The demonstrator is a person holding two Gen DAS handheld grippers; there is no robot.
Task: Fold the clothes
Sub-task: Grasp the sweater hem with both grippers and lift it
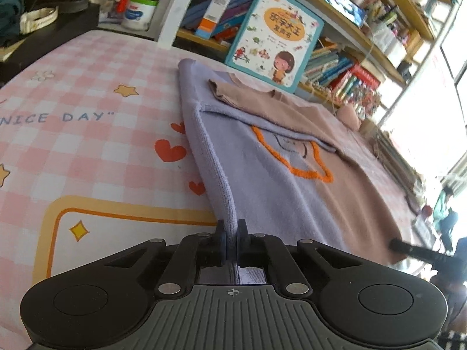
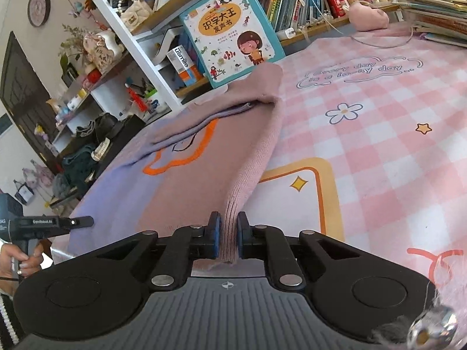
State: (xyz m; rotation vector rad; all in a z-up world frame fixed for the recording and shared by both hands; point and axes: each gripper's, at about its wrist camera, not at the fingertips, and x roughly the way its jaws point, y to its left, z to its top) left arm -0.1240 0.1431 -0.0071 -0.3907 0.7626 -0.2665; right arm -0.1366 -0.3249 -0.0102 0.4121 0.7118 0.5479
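Observation:
A knit sweater, half lilac (image 1: 262, 192) and half dusty pink (image 2: 186, 192), with an orange outline motif (image 1: 294, 163), lies on a pink checked cloth (image 1: 87, 93). Both sleeves are folded across its chest. My left gripper (image 1: 231, 233) is shut on the lilac hem edge, which rises in a taut ridge from the table. My right gripper (image 2: 228, 230) is shut on the pink hem edge (image 2: 256, 157), lifted the same way. The left gripper also shows in the right wrist view (image 2: 78, 221), held in a hand at the far left.
A children's book (image 1: 274, 35) leans against a bookshelf (image 1: 364, 29) just behind the sweater's collar. A pink plush (image 2: 369, 17) and a stack of books (image 2: 437, 14) sit at the far right of the table. A dark cabinet (image 1: 43, 29) with clutter stands to the left.

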